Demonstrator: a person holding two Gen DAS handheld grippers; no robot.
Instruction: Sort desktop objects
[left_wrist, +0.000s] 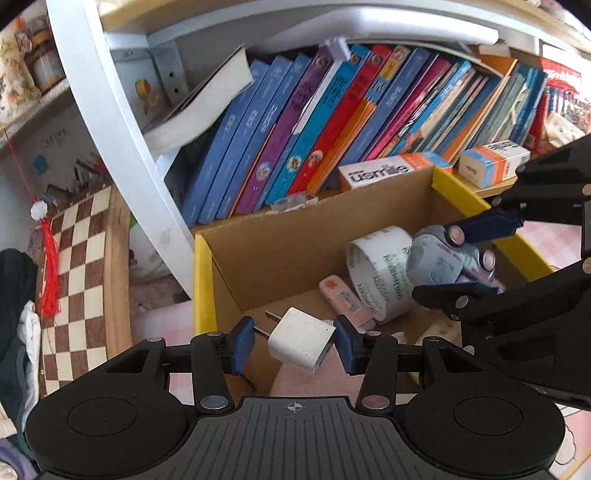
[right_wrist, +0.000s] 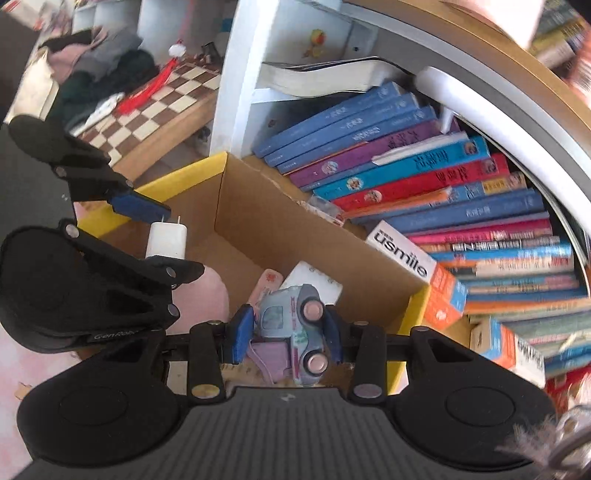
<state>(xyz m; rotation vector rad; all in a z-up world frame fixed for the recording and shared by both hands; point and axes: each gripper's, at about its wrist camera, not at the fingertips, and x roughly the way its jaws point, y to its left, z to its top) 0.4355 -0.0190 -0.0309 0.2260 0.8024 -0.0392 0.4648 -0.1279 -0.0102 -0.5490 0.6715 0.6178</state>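
Left claw (left_wrist: 295, 341) seemingly grips charger (left_wrist: 301, 343); right claw (right_wrist: 286, 334) grips toy car (right_wrist: 295, 328).

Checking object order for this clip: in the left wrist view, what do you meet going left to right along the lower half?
Brown-and-cream chessboard → yellow-edged cardboard box wall → white plug adapter in the left gripper → white printed tape roll → pale blue toy car in the right gripper.

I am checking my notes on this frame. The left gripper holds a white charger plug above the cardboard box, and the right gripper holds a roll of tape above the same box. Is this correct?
Not quite. The right gripper holds a small light-blue toy car, not the roll of tape, which lies inside the cardboard box; the right wrist view shows this. The left gripper does hold the white charger plug above the box.
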